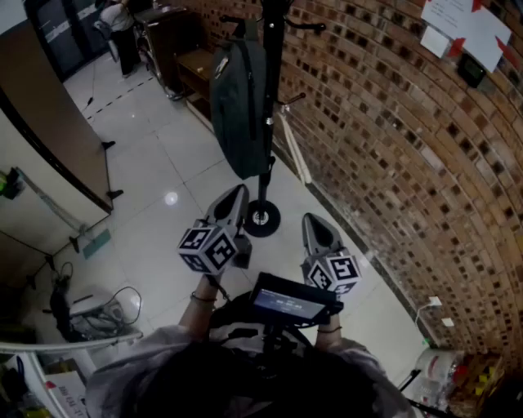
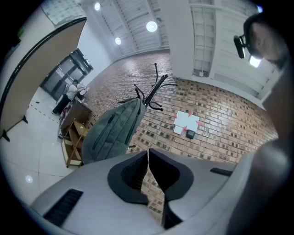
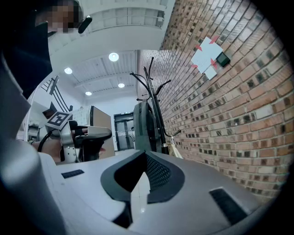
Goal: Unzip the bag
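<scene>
Head view: left gripper (image 1: pixel 236 193), right gripper (image 1: pixel 315 220) side by side, fingers closed, empty, short of bag (image 1: pixel 241 106).

Red-brown brick wall (image 1: pixel 392 147) runs along the right edge of the white glossy tiled floor (image 1: pixel 155 163). Black metal coat stand (image 1: pixel 261 219) is upright on a round base near that edge. White paper sheets with red taped corners (image 1: pixel 466 24) are fixed high on the wall, with a small black box (image 1: pixel 471 71) just beside them. Brown wooden shelf unit (image 1: pixel 192 69) stands at the floor's far end, against the wall. Beige partition panel (image 1: pixel 57 122) lines the left edge. Loose dark cables (image 1: pixel 98 306) lie at the near left corner. White wall socket (image 1: pixel 433 302) sits low on the brickwork.
</scene>
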A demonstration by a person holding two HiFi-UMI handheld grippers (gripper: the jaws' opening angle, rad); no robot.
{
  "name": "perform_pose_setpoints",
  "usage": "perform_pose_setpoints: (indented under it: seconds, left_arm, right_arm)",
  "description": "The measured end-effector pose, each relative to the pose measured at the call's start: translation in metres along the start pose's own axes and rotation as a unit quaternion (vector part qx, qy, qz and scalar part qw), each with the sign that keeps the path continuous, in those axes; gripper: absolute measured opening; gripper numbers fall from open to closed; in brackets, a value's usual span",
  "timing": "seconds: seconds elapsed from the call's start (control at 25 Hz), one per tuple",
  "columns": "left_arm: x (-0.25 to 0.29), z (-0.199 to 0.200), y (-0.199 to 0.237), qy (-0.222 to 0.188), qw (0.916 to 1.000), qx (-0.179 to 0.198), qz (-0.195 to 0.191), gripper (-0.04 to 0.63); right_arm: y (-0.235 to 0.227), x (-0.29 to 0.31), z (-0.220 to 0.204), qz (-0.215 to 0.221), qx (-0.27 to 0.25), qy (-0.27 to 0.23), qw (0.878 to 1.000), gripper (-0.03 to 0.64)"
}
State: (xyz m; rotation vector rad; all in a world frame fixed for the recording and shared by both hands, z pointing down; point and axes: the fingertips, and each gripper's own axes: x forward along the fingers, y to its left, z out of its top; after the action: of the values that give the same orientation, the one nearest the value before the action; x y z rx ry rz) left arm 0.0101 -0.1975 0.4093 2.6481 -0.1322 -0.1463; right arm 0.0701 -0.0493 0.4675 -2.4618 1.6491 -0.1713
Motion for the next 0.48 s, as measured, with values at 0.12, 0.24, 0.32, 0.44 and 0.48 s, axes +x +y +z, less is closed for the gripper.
perform_pose_setpoints:
  seconds: [0.12, 0.24, 0.32, 0.44, 0.48]
  left_arm:
    - [0.018, 0.023, 0.000, -0.002, 0.9998, -0.019, -0.010, 0.009]
    - [0.041, 0.042, 0.001, -0.012, 0.9999, 0.002, -0.010, 0.009]
    - [0.064, 0.046, 0.005, -0.015, 0.9996, 0.025, 0.004, 0.008]
    - [0.092, 0.047, 0.005, -0.010, 0.9991, 0.039, 0.012, 0.008]
    - [0.097, 0.048, 0.006, -0.013, 0.9991, 0.037, 0.012, 0.009]
  right_arm:
    - [-0.011, 0.025, 0.018, 0.006, -0.003, -0.004, 1.000, -0.009]
    - [-0.027, 0.051, 0.038, 0.021, -0.005, -0.008, 1.000, -0.009]
    - [-0.043, 0.070, 0.049, 0.030, -0.011, -0.006, 0.999, -0.009]
    - [-0.058, 0.092, 0.061, 0.042, -0.019, -0.005, 0.999, -0.009]
    - [-0.061, 0.097, 0.063, 0.046, -0.019, -0.006, 0.999, -0.009]
